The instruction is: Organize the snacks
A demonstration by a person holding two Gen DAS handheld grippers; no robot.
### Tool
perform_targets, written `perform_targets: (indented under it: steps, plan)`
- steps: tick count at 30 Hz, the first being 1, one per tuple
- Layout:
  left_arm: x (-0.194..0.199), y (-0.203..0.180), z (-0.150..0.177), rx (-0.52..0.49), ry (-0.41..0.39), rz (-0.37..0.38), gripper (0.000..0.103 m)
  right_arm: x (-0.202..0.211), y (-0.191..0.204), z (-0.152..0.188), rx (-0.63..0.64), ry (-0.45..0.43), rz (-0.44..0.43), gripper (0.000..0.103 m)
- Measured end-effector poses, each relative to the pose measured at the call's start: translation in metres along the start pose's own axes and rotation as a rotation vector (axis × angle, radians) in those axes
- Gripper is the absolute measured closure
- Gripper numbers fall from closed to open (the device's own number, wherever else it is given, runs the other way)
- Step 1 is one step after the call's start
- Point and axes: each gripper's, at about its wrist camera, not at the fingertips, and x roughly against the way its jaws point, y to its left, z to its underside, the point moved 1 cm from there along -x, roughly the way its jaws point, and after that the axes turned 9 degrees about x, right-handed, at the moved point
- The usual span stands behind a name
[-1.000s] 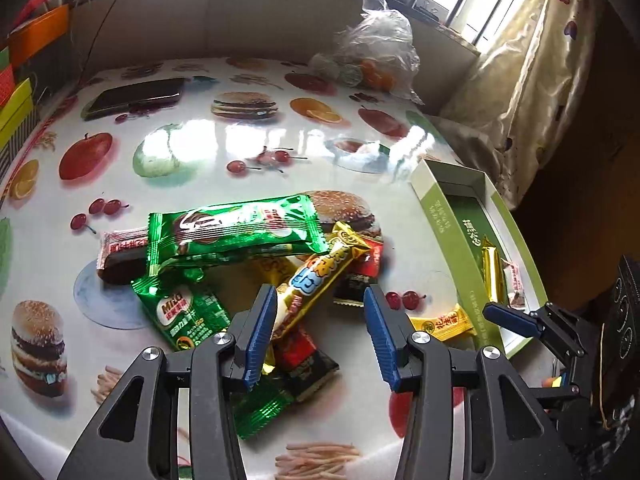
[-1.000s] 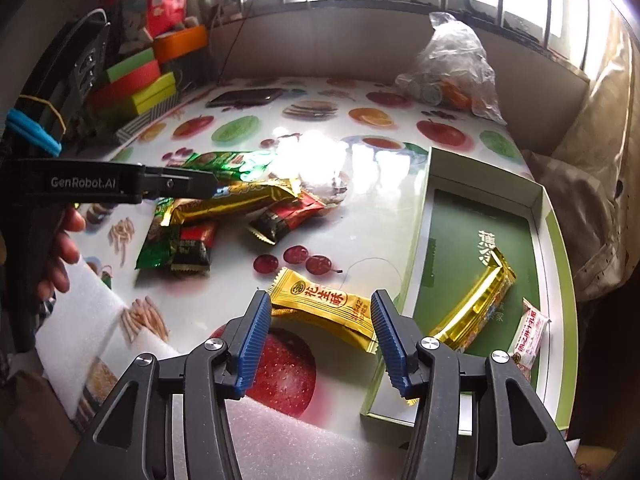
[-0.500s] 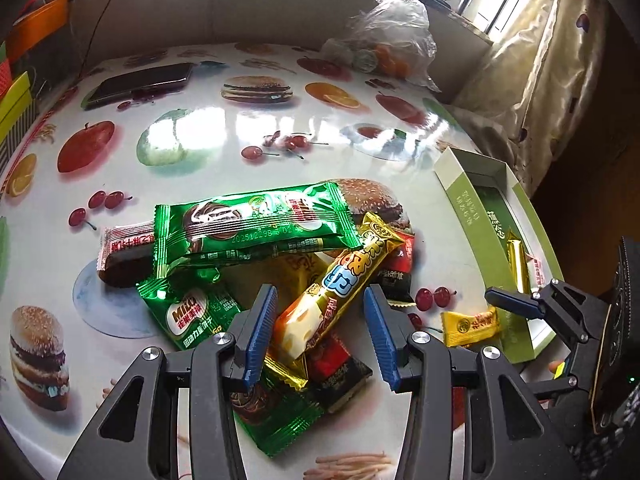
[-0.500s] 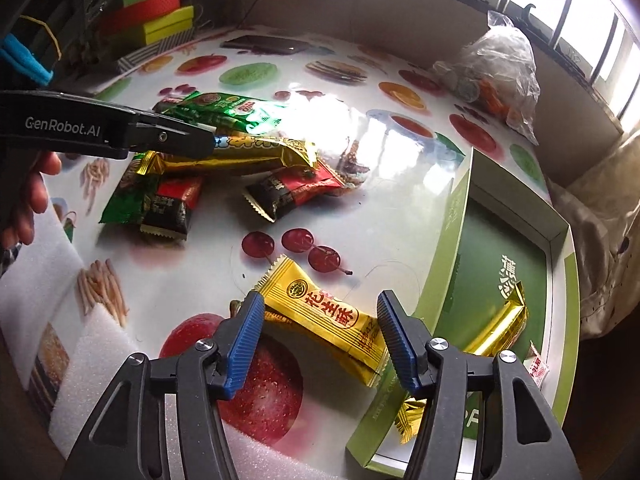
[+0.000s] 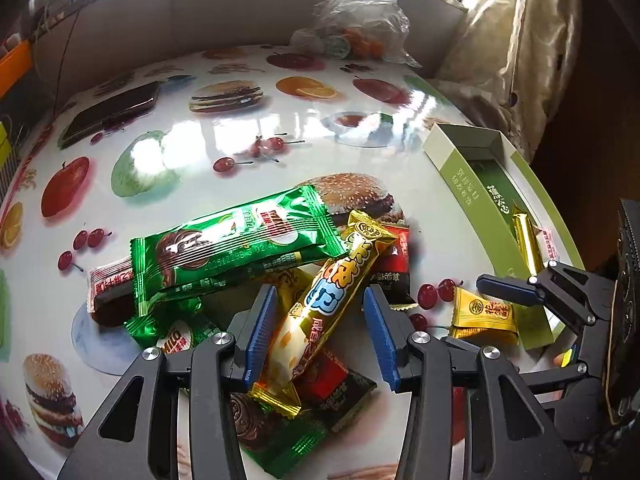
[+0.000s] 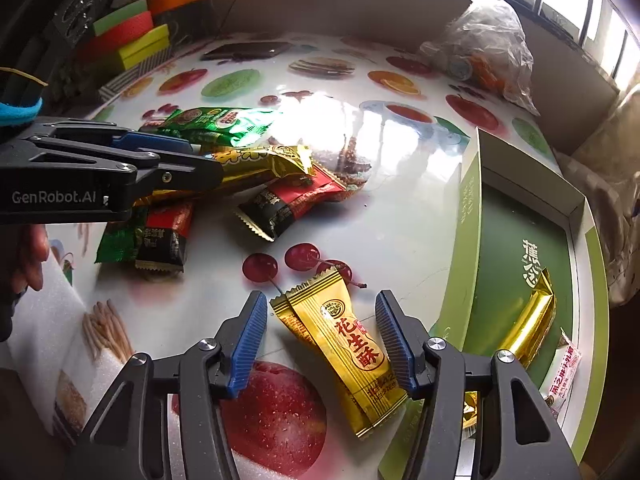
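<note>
A heap of snack packets lies on the fruit-print table. My left gripper (image 5: 318,294) hangs open over it, its blue pads either side of a long gold bar (image 5: 332,280) without pressing it. A large green Milo bar (image 5: 232,240) lies just beyond. My right gripper (image 6: 320,300) straddles a gold peanut candy (image 6: 352,344) beside the green box (image 6: 520,240). Its jaws are closing, with gaps still showing at both pads. A gold stick (image 6: 532,328) and a small white packet (image 6: 564,372) lie in the box.
Red-and-black packets (image 6: 288,204) lie loose between the heap and the candy. A plastic bag (image 5: 356,20) and a phone (image 5: 112,116) sit at the table's far side. Coloured boxes (image 6: 132,36) are stacked at the left. White foam (image 6: 44,320) lines the near edge.
Both grippers have come lower and closer to the snacks. The left now straddles the long gold bar. The right's jaws spread wider and then drew in slightly around the peanut candy.
</note>
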Motion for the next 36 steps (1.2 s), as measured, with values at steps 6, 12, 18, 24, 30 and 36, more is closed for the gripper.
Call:
perform_targets:
  steps: [6, 12, 18, 24, 30, 36]
  plan:
    - [-0.006, -0.009, -0.001, -0.046, 0.003, -0.016, 0.057, 0.004, 0.002, 0.003, 0.047, 0.028, 0.013, 0.046]
    - [-0.017, -0.014, 0.0, -0.077, 0.031, -0.04, 0.057, 0.005, 0.0, 0.006, 0.027, 0.03, 0.008, 0.048]
    - [-0.023, -0.011, 0.0, -0.037, 0.032, -0.061, 0.057, 0.007, -0.002, 0.008, -0.038, 0.007, -0.003, 0.077]
    - [-0.023, -0.017, -0.006, -0.058, 0.025, -0.014, 0.057, 0.008, 0.0, 0.008, -0.062, -0.013, -0.01, 0.079]
    - [-0.032, -0.02, -0.014, -0.062, 0.037, -0.037, 0.057, 0.007, 0.001, 0.008, -0.092, -0.025, -0.024, 0.079]
    - [-0.038, -0.021, -0.018, -0.034, 0.033, -0.025, 0.057, 0.007, 0.001, 0.009, -0.113, -0.035, -0.031, 0.079]
